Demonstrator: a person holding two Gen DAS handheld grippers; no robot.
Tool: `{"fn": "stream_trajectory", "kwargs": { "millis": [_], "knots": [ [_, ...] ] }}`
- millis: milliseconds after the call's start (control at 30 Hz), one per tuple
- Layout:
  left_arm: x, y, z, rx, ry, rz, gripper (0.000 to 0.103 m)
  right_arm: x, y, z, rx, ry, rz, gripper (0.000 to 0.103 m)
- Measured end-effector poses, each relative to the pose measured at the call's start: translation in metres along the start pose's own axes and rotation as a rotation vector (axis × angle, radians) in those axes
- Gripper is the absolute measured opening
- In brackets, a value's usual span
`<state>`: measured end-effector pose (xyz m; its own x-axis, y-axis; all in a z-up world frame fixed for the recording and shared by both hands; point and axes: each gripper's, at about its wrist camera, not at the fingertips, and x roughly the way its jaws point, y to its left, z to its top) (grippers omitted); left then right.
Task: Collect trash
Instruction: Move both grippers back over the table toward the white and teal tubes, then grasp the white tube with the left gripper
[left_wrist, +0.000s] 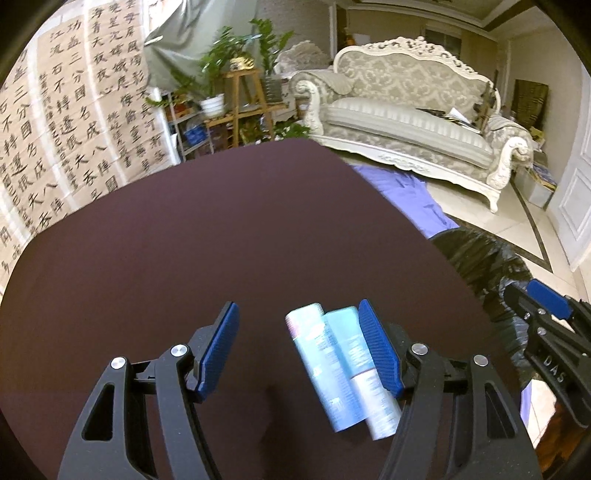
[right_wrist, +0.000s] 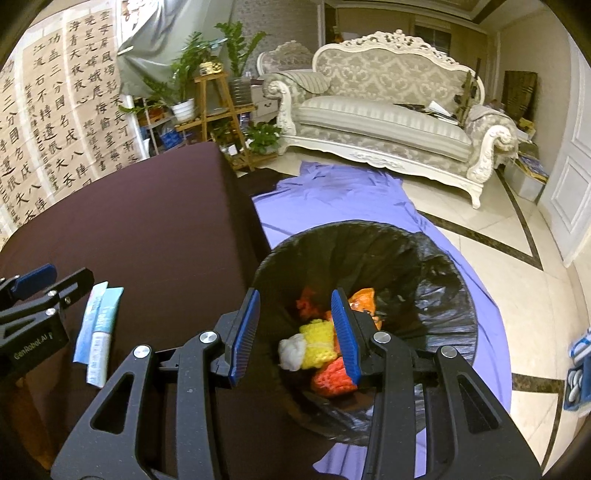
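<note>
Nearest, the left tongs (left_wrist: 299, 347) stand wide open over the dark maroon counter (left_wrist: 184, 240), and the two pale blue-and-white flat tubes (left_wrist: 341, 369) lie side by side on it, against the right blue pad and well apart from the left one. To take them cleanly I would shift the tongs rightward so both tubes sit midway, then close across their width; otherwise one may slip out.

The right tongs (right_wrist: 295, 332) hover open and empty above the black-lined round trash bin (right_wrist: 443, 280), which already holds orange, yellow and white scraps (right_wrist: 317, 339). The bin stands on a purple cloth (right_wrist: 332, 192) just beside the counter's edge.
</note>
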<state>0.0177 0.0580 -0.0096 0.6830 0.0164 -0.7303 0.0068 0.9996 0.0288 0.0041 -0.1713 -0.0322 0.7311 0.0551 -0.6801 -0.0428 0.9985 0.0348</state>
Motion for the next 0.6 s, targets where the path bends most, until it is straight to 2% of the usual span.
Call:
{"fn": "stream_trajectory", "kwargs": {
  "millis": [300,600],
  "knots": [
    [0.004,0.015,-0.016,-0.026,0.040,-0.006,0.065,-0.002,0.025,-0.002,-0.039,0.009,0.027,0.039],
    [0.011,0.011,-0.017,0.011,0.060,-0.017,0.065,-0.003,0.034,-0.002,-0.056,0.014,0.035,0.040]
  ]
}}
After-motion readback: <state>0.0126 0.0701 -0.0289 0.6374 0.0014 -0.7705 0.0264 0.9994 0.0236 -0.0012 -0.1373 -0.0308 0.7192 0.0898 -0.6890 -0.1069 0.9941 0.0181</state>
